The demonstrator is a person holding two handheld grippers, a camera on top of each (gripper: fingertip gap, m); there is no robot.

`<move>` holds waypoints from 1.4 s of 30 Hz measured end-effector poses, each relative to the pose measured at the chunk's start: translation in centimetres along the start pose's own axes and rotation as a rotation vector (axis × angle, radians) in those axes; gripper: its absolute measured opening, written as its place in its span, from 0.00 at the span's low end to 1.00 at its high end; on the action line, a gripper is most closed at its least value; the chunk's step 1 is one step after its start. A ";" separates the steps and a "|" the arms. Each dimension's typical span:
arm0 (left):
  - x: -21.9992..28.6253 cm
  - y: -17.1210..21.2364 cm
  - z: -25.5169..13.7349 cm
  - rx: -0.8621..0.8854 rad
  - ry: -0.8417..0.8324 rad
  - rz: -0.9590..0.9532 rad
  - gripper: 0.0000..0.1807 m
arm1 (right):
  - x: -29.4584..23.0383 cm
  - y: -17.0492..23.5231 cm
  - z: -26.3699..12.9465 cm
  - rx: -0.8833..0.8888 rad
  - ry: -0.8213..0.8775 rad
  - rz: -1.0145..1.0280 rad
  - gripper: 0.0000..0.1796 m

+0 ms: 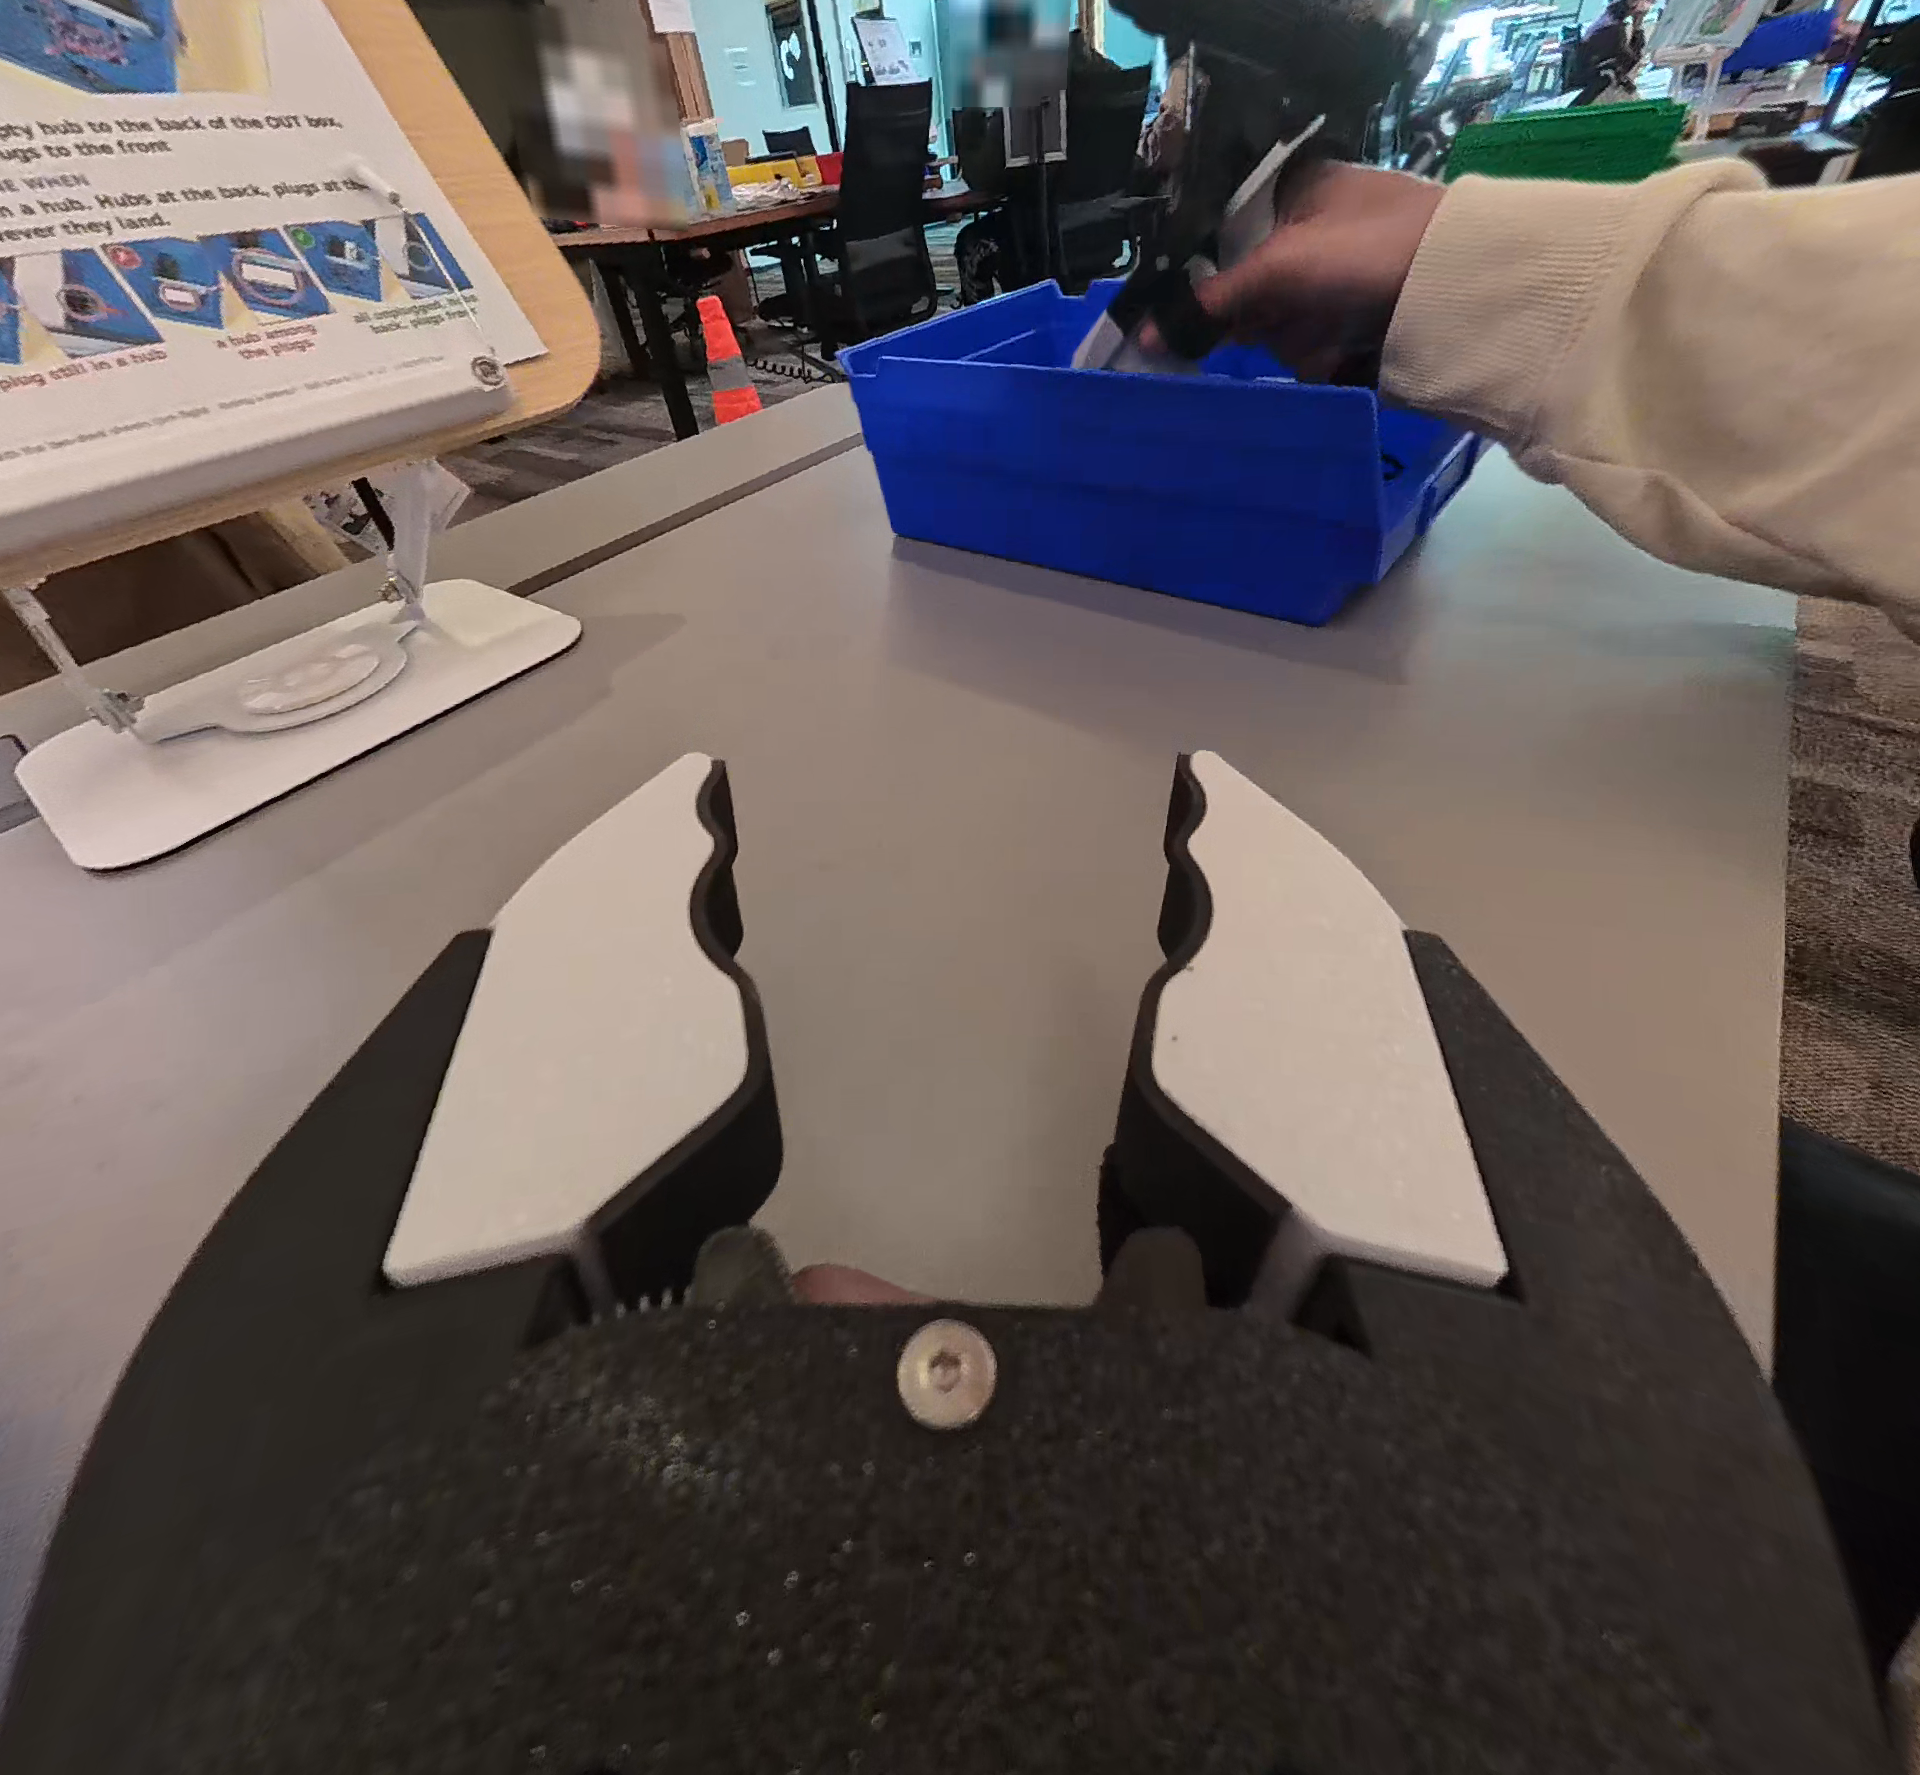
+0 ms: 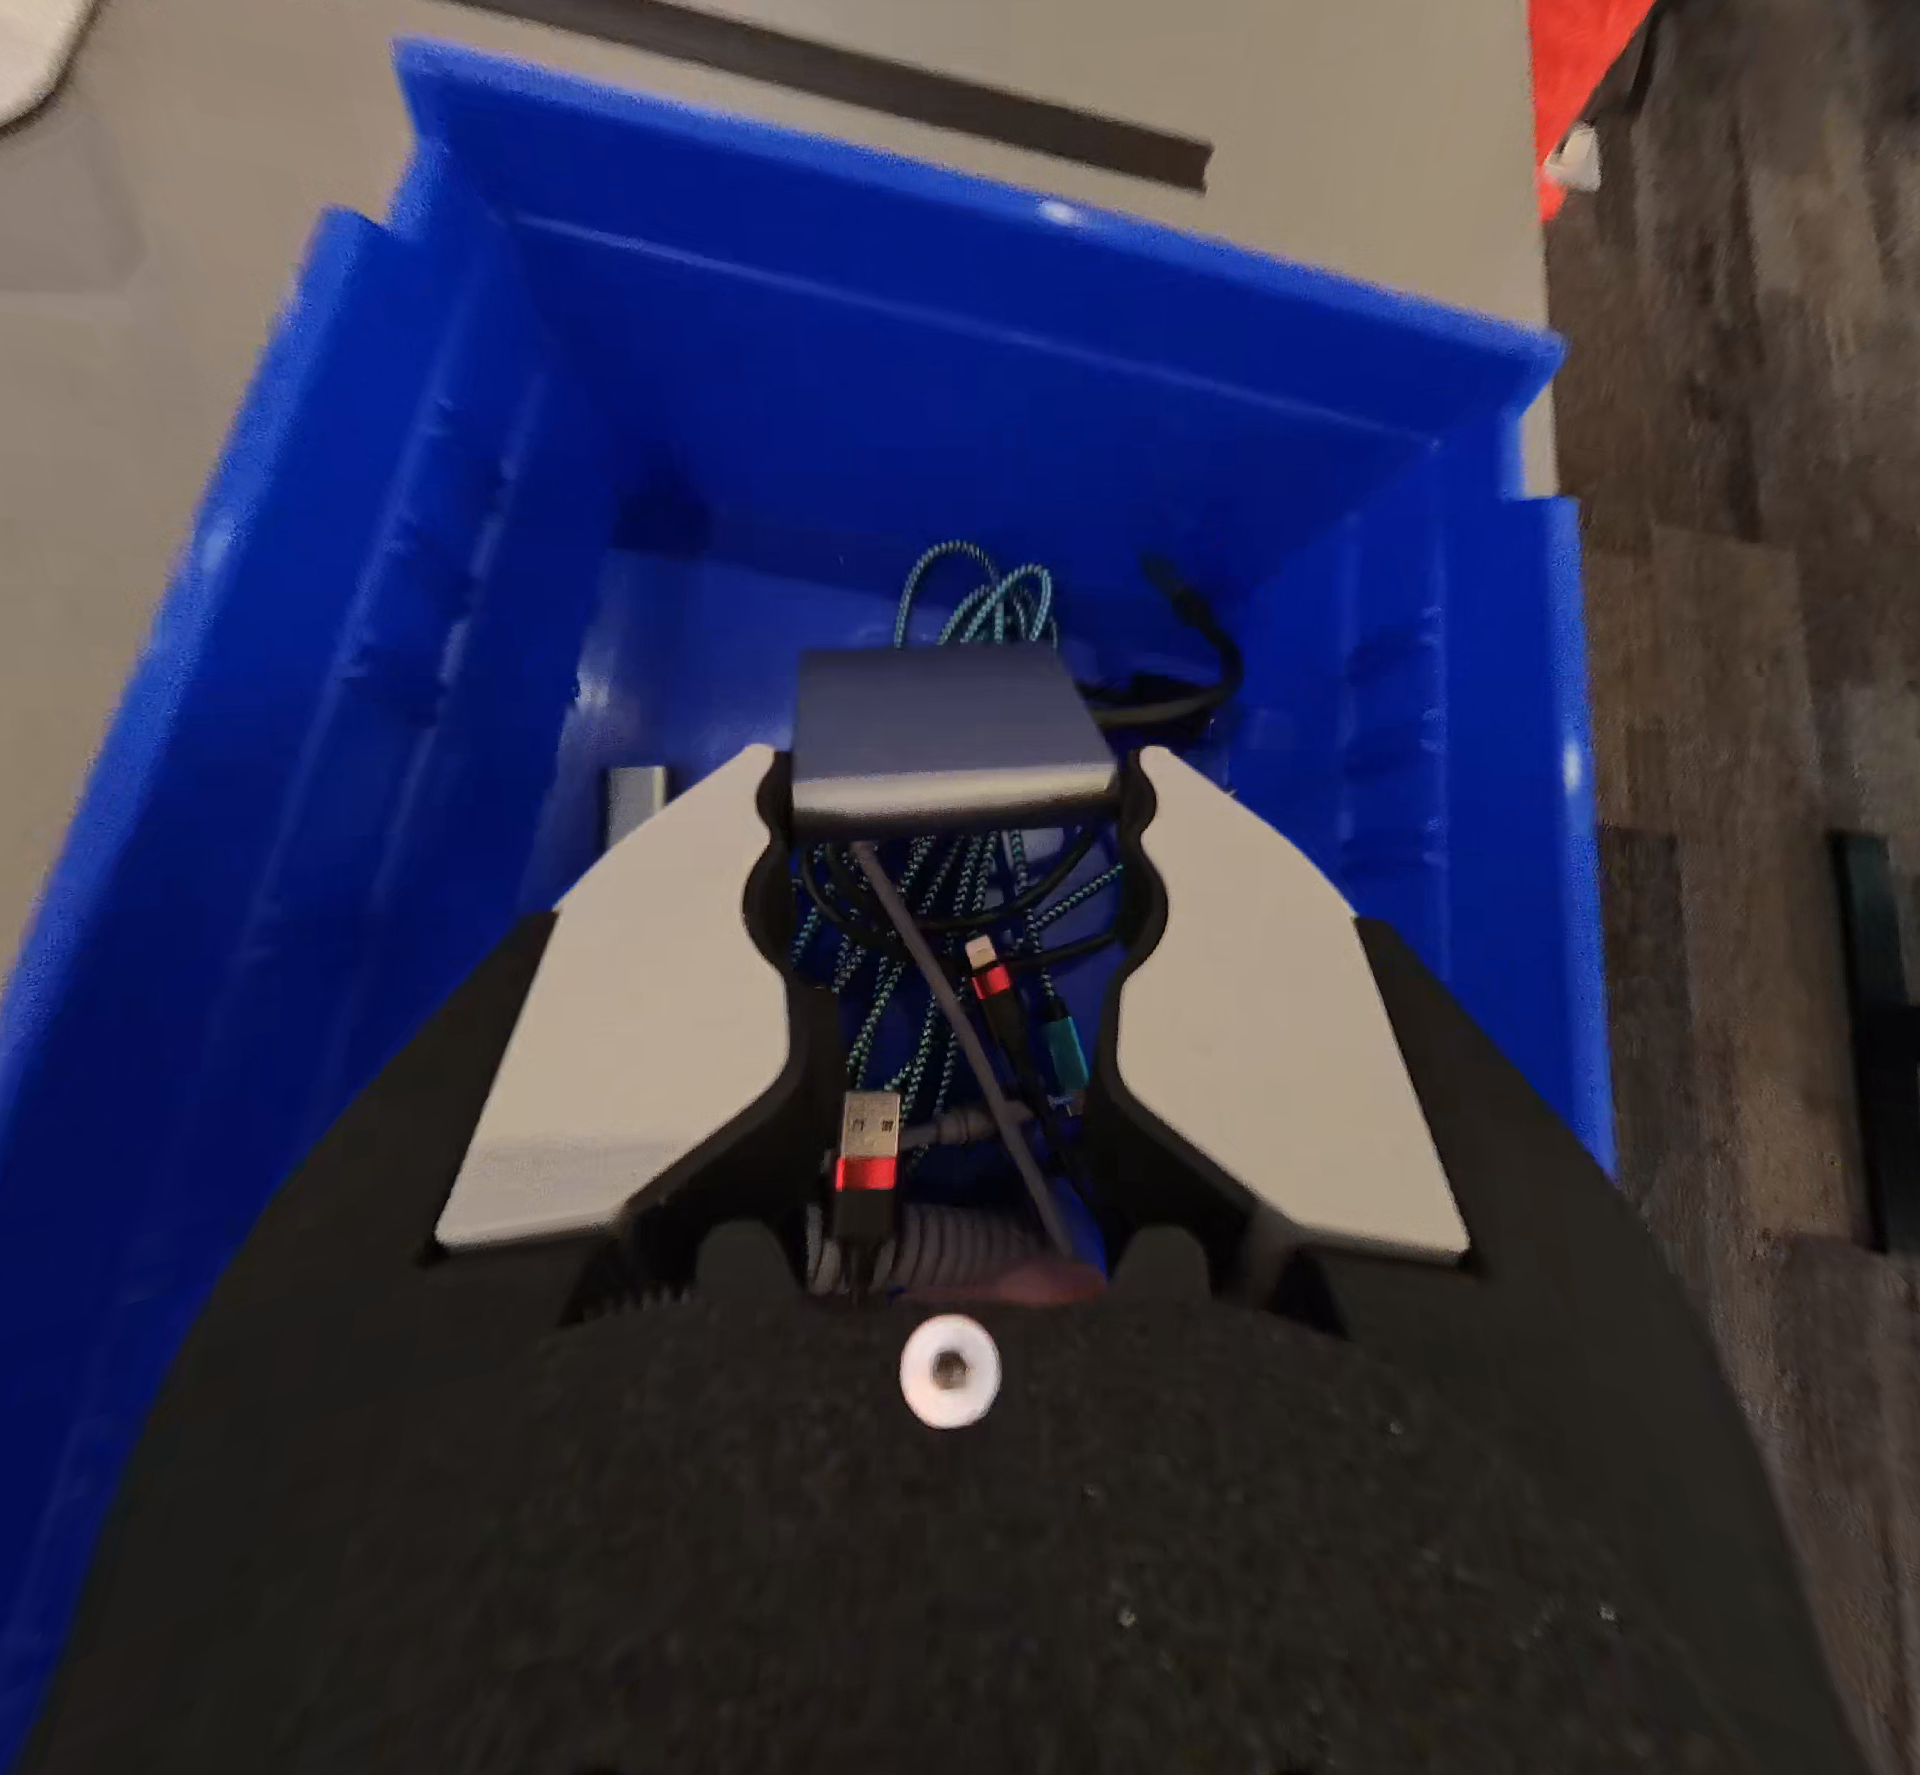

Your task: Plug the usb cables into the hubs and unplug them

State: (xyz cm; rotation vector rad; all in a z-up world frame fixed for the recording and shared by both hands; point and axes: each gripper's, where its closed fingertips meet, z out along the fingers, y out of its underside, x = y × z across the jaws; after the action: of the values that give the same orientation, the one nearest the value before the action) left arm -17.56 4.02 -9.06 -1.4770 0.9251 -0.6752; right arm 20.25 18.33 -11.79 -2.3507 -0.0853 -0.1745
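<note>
A blue bin (image 2: 436,582) on the grey table holds a tangle of USB cables: a teal braided cable (image 2: 977,593), a red USB plug (image 2: 868,1143), a smaller red plug (image 2: 987,967) and a teal plug (image 2: 1065,1050). My right gripper (image 2: 951,775) is down inside the bin, its fingertips closed on both sides of a grey hub (image 2: 935,728) above the cables. In the left wrist view the right gripper (image 1: 1174,312), held by a hand in a cream sleeve, dips into the bin (image 1: 1143,468). My left gripper (image 1: 951,780) is open and empty over the bare table.
An instruction sheet on a wooden stand (image 1: 239,271) with a white base (image 1: 301,707) stands at the left. A silver object (image 2: 634,790) lies at the bin's left wall. The table's right edge (image 1: 1787,790) drops to carpet. An orange cone (image 1: 727,364) stands beyond the table. Some 40 cm of space lies between my two pairs of fingers.
</note>
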 end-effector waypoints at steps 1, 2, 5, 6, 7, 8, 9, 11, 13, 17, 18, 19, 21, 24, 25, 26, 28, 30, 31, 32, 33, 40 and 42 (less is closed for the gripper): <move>-0.2 0.0 -0.1 0.000 -0.006 -0.004 0.44 | 0.0 0.5 0.7 -0.028 -0.002 0.010 0.33; -0.5 0.1 -0.1 -0.003 -0.016 -0.005 0.44 | -0.1 1.1 1.3 -0.057 -0.007 0.024 0.33; -1.5 0.6 -0.1 -0.029 -0.046 -0.010 0.44 | -0.2 2.4 2.1 -0.110 -0.015 0.055 0.33; -1.9 0.8 -0.1 -0.040 -0.064 -0.018 0.44 | -0.2 2.6 2.1 -0.125 -0.015 0.057 0.33; -2.3 1.0 -0.1 -0.049 -0.079 -0.027 0.43 | -0.2 2.9 2.1 -0.151 -0.022 0.068 0.33; -2.7 1.2 0.0 -0.061 -0.095 -0.035 0.43 | -0.4 3.5 2.2 -0.191 -0.036 0.081 0.33; -3.0 1.4 0.0 -0.071 -0.109 -0.040 0.43 | -0.5 3.9 2.3 -0.215 -0.048 0.092 0.33; -3.4 1.6 0.0 -0.083 -0.131 -0.044 0.43 | -0.6 4.6 2.5 -0.243 -0.067 0.108 0.33; -3.7 1.6 0.0 -0.086 -0.144 -0.046 0.43 | -0.8 5.4 2.5 -0.270 -0.085 0.117 0.33; -4.2 1.8 -0.2 -0.098 -0.172 -0.054 0.40 | -0.8 4.3 1.8 -0.157 -0.100 0.125 0.36; -4.5 1.9 -0.2 -0.102 -0.183 -0.058 0.40 | -0.9 3.7 1.0 -0.113 -0.103 0.133 0.37; -4.7 1.9 -0.3 -0.102 -0.194 -0.064 0.40 | -1.1 2.9 0.0 -0.067 -0.110 0.142 0.38; -5.1 2.0 -0.4 -0.104 -0.207 -0.083 0.40 | -2.1 1.0 -2.9 0.045 -0.134 0.147 0.39; -5.7 2.0 -0.5 -0.098 -0.226 -0.104 0.40 | -5.2 -2.1 -8.3 0.238 -0.181 0.103 0.39; -5.9 2.0 -0.6 -0.098 -0.235 -0.107 0.40 | -6.7 -2.8 -10.2 0.296 -0.204 0.083 0.38; -5.9 2.1 -0.6 -0.101 -0.235 -0.115 0.40 | -8.3 -3.5 -11.9 0.352 -0.229 0.062 0.38; -5.8 2.2 -0.5 -0.104 -0.216 -0.141 0.40 | -12.0 -4.4 -14.7 0.483 -0.290 0.035 0.36; -6.4 2.3 -0.7 -0.105 -0.247 -0.150 0.40 | -16.1 -4.2 -16.5 0.598 -0.368 0.033 0.33; -6.7 2.3 -0.8 -0.100 -0.256 -0.162 0.40 | -18.3 -3.6 -16.6 0.604 -0.411 0.014 0.34; -7.0 2.3 -0.9 -0.094 -0.267 -0.178 0.40 | -20.3 -2.8 -16.4 0.598 -0.437 -0.001 0.34; -7.4 2.3 -1.1 -0.089 -0.283 -0.193 0.40 | -22.0 -2.0 -16.0 0.595 -0.462 -0.018 0.34; -10.3 2.0 -3.1 -0.034 -0.431 -0.256 0.36 | -25.9 0.3 -13.0 0.620 -0.428 -0.053 0.27; -11.4 2.2 -4.0 -0.039 -0.517 -0.255 0.31 | -26.0 1.0 -12.3 0.625 -0.421 -0.026 0.22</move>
State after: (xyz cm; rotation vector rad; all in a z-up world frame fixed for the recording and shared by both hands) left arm -27.13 11.68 -9.60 -1.7104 0.3580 -0.4213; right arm -6.58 8.65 -7.80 -1.7274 -0.3252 0.3004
